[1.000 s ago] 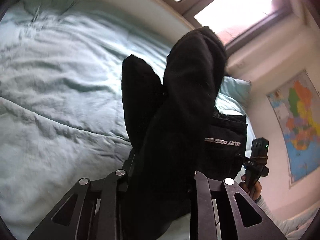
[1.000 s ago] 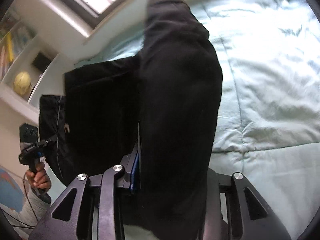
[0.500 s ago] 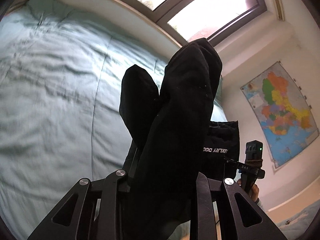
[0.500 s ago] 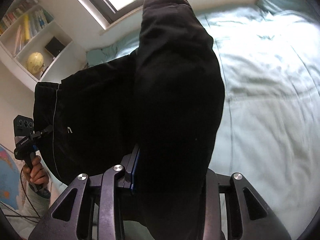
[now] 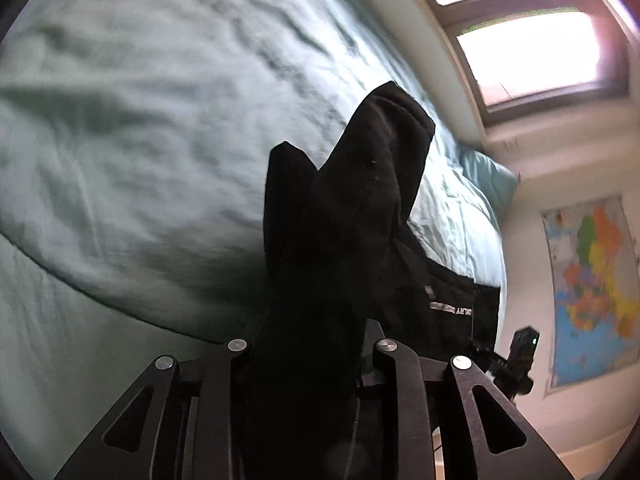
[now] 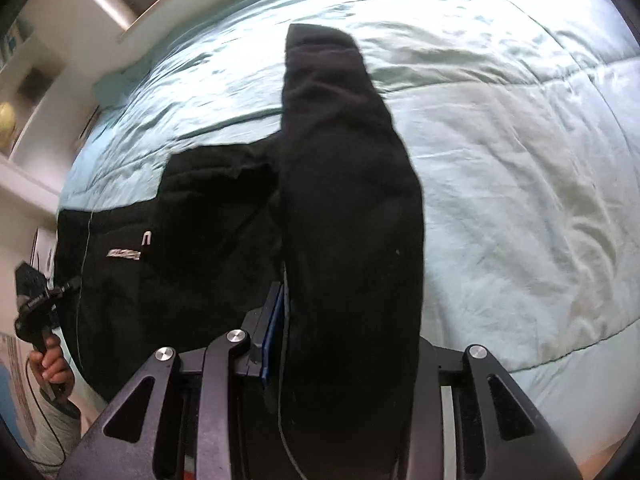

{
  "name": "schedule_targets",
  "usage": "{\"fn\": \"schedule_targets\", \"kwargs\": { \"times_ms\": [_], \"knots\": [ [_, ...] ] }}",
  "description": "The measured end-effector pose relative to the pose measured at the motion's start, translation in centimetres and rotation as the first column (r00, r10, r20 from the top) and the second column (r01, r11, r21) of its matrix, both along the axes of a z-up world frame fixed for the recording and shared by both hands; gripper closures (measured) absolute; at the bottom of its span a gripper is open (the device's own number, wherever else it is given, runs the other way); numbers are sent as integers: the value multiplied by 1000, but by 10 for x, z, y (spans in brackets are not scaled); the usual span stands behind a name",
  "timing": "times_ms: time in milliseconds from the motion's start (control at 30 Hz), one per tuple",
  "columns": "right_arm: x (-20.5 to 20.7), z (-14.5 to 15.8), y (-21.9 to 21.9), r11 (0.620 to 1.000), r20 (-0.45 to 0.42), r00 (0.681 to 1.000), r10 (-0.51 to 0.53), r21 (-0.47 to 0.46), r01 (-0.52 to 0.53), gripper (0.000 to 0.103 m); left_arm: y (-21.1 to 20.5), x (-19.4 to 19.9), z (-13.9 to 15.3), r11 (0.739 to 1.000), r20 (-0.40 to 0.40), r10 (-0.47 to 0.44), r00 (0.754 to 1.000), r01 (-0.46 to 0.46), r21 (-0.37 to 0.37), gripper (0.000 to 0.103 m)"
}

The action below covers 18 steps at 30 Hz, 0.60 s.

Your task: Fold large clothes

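Observation:
A large black garment [image 5: 352,248] with a small white logo [image 5: 450,310] hangs between my two grippers over a pale green bed [image 5: 140,128]. My left gripper [image 5: 308,344] is shut on one bunched end of it; the cloth hides the fingertips. My right gripper [image 6: 348,344] is shut on the other end [image 6: 344,208], which drapes forward over the jaws. The garment's body [image 6: 192,240] stretches to the left in the right wrist view. Each view shows the other gripper at its edge: the right one [image 5: 520,356], the left one [image 6: 34,300].
The green duvet [image 6: 500,140] fills most of both views. A pillow [image 5: 488,176] lies at the bed's head under a window [image 5: 528,48]. A wall map [image 5: 592,288] hangs at the right. Shelves with a globe [image 6: 6,124] are at the left.
Both grippers have tipped down toward the bed, still holding the garment. The window and walls have slid out toward the edges and the duvet fills more of both views.

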State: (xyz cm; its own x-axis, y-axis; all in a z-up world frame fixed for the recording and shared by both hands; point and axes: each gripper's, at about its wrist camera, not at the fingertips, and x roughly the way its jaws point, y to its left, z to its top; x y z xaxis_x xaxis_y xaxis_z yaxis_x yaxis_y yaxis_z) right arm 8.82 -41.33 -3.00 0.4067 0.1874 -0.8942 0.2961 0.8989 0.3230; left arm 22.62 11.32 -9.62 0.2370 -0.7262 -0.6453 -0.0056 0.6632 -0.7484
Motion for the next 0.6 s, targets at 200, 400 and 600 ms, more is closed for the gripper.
{"fn": "schedule_targets", "kwargs": {
  "times_ms": [200,400,600],
  "knots": [
    [-12,-33,-20,999,55,998,-29,-19,30,53,11,3,-29,1000,43,-6,999,6,-16,62],
    [-52,-66,-48,998,133,989,-64,21,62,36,27,-1,-54,993,74,14,997,-5,-118,53],
    [-58,-73,-55,993,197,975,-104,75,91,31,34,-13,-60,991,121,33,992,-17,-136,52]
  ]
}}
